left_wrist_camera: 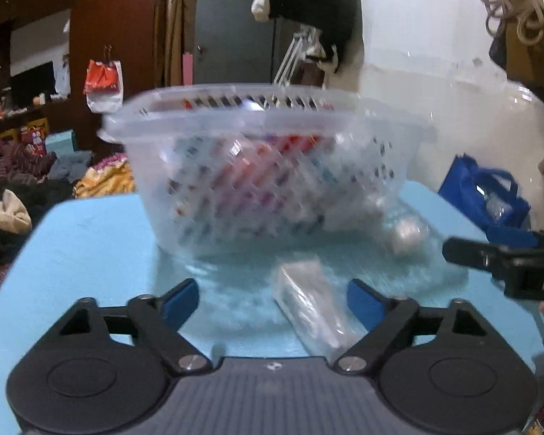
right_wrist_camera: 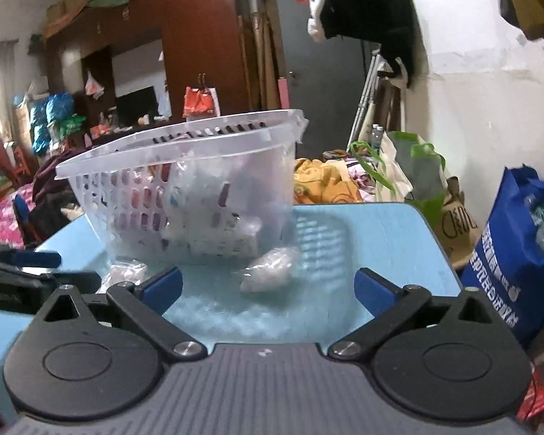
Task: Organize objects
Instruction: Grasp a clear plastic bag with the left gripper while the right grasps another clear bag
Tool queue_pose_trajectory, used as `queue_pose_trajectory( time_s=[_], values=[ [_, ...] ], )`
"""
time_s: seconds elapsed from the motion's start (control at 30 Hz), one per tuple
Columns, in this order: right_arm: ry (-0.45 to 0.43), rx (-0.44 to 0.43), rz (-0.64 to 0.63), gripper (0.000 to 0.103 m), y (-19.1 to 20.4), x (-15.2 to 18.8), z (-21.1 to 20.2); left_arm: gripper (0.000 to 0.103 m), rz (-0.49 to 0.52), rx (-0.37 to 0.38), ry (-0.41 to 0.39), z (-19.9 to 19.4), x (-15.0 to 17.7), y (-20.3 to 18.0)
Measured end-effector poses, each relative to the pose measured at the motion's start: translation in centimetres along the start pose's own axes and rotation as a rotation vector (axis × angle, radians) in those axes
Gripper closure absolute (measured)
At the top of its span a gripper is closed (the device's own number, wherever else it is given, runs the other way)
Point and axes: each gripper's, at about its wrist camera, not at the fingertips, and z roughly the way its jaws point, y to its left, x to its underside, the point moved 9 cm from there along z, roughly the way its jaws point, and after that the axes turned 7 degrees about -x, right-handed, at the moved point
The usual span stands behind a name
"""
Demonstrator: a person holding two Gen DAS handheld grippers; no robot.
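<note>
A clear slotted plastic basket point(left_wrist_camera: 264, 123) stands on the light blue table point(left_wrist_camera: 90, 239), holding several packets, some red and pink. It also shows in the right wrist view point(right_wrist_camera: 185, 145). A clear plastic packet point(left_wrist_camera: 308, 304) lies on the table between my left gripper's point(left_wrist_camera: 272, 301) open blue fingers, in front of the basket. A second clear bag with white contents point(left_wrist_camera: 406, 232) lies right of the basket; in the right wrist view this bag point(right_wrist_camera: 268, 272) lies ahead of my open, empty right gripper point(right_wrist_camera: 268, 290). The packet point(right_wrist_camera: 127, 272) shows at its left.
The right gripper's finger point(left_wrist_camera: 489, 253) enters the left view from the right; the left gripper point(right_wrist_camera: 29, 272) shows at the left of the right view. A blue tote bag point(right_wrist_camera: 518, 253) stands right of the table. Clothes and bags point(right_wrist_camera: 330, 177) lie behind.
</note>
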Motion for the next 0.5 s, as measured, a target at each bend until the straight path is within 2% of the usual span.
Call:
queue_pose_trajectory(
  time_s=[0.13, 0.17, 0.2, 0.27, 0.33, 0.5],
  values=[
    [0.012, 0.001, 0.014, 0.000, -0.1, -0.1, 0.3, 0.044, 0.019, 0.034, 0.028, 0.7, 1.1, -2.0],
    [0.020, 0.008, 0.010, 0.000, -0.2, 0.0, 0.6, 0.061, 0.028, 0.033, 0.024, 0.6, 1.1, -2.5],
    [0.026, 0.012, 0.010, 0.000, -0.2, 0.1, 0.9, 0.065, 0.042, 0.019, 0.015, 0.5, 1.0, -2.7],
    [0.052, -0.004, 0.026, 0.000, -0.1, 0.2, 1.8, 0.065, 0.080, -0.016, 0.001, 0.4, 0.9, -2.8],
    [0.085, -0.022, 0.037, 0.000, -0.1, 0.5, 3.0, 0.066, 0.077, -0.006, -0.004, 0.3, 0.9, -2.4],
    [0.132, 0.008, 0.045, 0.005, -0.6, 0.4, 5.3, 0.066, 0.056, -0.030, -0.024, -0.1, 1.0, 0.5]
  ],
)
